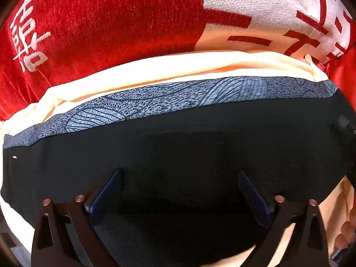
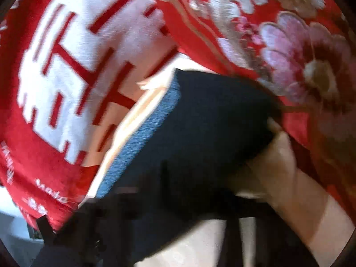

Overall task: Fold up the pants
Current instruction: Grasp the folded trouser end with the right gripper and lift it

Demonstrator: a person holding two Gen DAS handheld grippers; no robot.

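Pants (image 1: 200, 138), dark with a grey patterned band (image 1: 169, 102), lie as a compact rectangle on a cream cloth (image 1: 155, 71) spread over a red blanket (image 1: 100, 22). By my reading the folding is nearly finished; perhaps one last fold or some smoothing is left. The left claw (image 1: 179, 191) hangs over them with jaws wide apart, holding nothing. The right claw's state I cannot tell, its view being badly blurred. A bare hand (image 2: 278, 155) touches the pants' edge, and a flowered red quilt (image 2: 300, 55) crowds the far side.
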